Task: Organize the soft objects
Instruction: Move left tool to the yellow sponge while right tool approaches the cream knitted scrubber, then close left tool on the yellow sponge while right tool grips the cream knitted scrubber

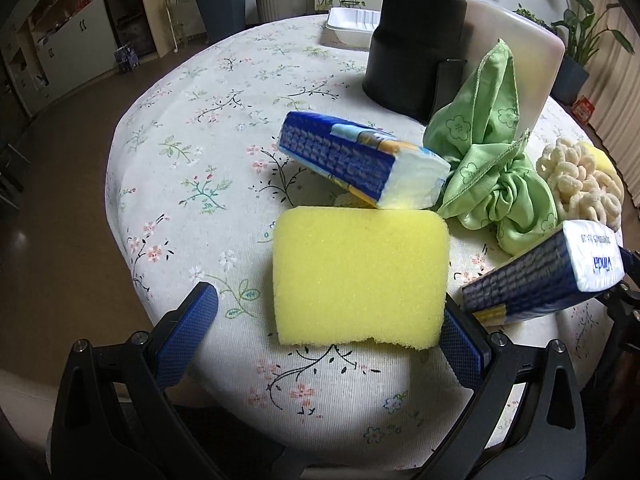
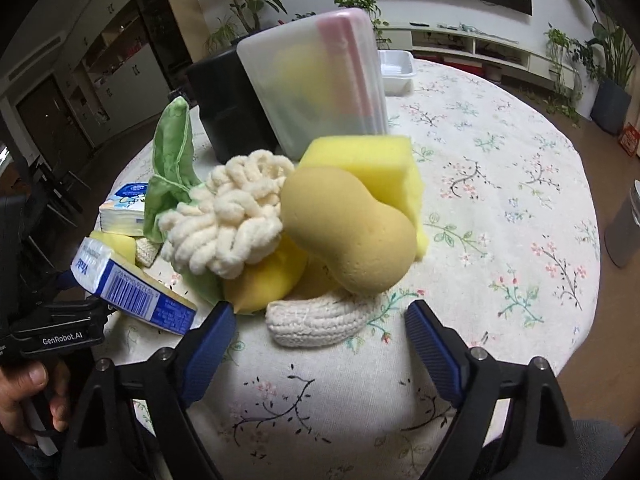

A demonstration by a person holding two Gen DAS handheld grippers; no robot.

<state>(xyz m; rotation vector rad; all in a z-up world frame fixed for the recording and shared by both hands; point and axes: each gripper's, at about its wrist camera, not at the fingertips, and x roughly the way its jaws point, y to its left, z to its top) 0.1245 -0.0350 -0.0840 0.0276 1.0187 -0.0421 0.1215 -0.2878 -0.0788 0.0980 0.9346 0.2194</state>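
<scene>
In the left wrist view my left gripper is open, its blue pads either side of a flat yellow sponge on the table. A blue tissue pack leans behind the sponge. A second tissue pack lies at the right. A green cloth and a cream knitted scrubber sit beyond. In the right wrist view my right gripper is open and empty, just short of a cream knitted roll, a tan peanut-shaped sponge, a yellow block sponge and the cream scrubber.
A black cylinder and a translucent plastic box stand at the back of the round floral table. A white tray lies at the far edge. Bare cloth lies at the left and at the right.
</scene>
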